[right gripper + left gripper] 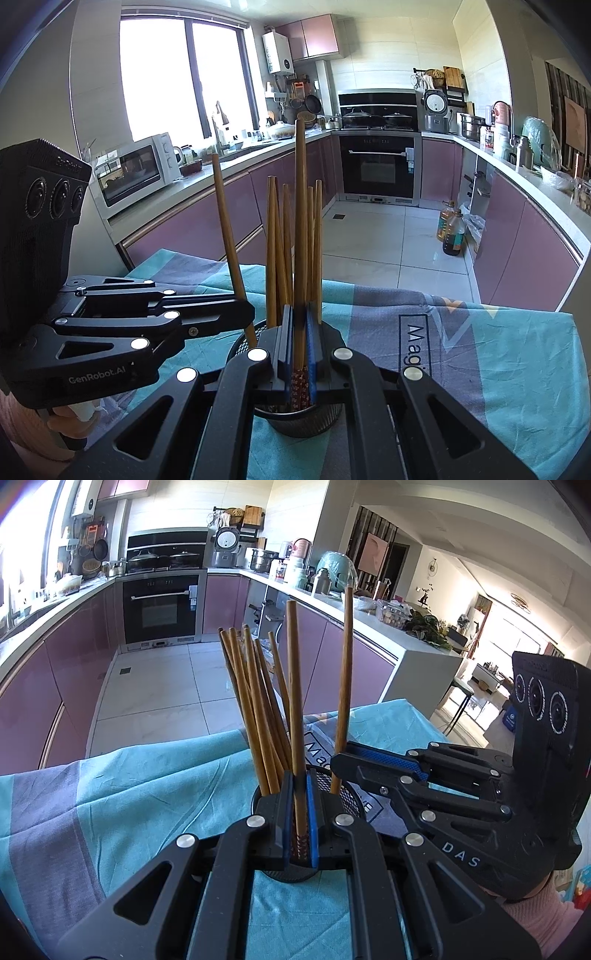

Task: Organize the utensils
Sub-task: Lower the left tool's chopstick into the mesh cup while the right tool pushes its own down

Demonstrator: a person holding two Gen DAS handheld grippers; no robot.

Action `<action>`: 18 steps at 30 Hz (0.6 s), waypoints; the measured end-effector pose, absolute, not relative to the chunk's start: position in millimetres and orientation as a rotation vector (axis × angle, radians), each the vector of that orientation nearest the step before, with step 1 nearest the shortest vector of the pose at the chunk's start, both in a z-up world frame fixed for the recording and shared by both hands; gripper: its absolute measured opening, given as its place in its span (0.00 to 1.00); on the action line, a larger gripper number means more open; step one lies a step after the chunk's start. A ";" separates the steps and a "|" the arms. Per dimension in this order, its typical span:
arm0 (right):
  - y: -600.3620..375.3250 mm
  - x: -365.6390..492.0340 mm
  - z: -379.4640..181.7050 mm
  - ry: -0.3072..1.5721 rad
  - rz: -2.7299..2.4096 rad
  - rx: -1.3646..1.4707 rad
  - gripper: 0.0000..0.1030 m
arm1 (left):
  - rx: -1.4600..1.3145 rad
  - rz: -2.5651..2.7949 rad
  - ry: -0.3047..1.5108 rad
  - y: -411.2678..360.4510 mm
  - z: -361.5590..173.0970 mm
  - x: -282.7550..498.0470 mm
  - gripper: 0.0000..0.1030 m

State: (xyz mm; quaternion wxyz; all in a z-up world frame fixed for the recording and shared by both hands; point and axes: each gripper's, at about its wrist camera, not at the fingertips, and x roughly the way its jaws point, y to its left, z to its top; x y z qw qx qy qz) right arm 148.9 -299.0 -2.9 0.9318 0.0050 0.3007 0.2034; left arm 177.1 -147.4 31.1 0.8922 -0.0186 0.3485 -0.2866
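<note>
Nearest the left wrist camera, the left gripper (300, 812) was clamped on one wooden chopstick (295, 701), its patterned end pinched between the blue pads (312, 823) and its shaft standing upright toward twelve o'clock. Just beneath sat the black mesh holder (347, 797) on the teal and grey cloth (147, 794), with a bundle of chopsticks (255, 709) leaning toward eleven o'clock inside it. At three o'clock the right gripper (343, 764) came in from the side, pinching a second chopstick (346, 686) that rose nearly upright over the holder's rim.

From the right wrist camera, the right gripper (300, 339) held its own chopstick (300, 221) upright above the holder (306, 421), while the left gripper (247, 314) reached in from nine o'clock. Far beyond, at twelve o'clock, stood the built-in oven (378, 166).
</note>
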 end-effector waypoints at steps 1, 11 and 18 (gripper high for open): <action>-298.6 149.5 -3.1 0.616 0.417 0.010 0.05 | -0.039 -0.594 0.725 -146.5 30.2 179.5 0.07; -295.7 154.5 -5.5 0.624 0.424 0.018 0.05 | -0.047 -0.577 0.733 -144.1 20.1 189.1 0.08; -296.1 158.6 -7.2 0.632 0.427 0.033 0.06 | -0.043 -0.562 0.736 -145.4 18.2 194.8 0.08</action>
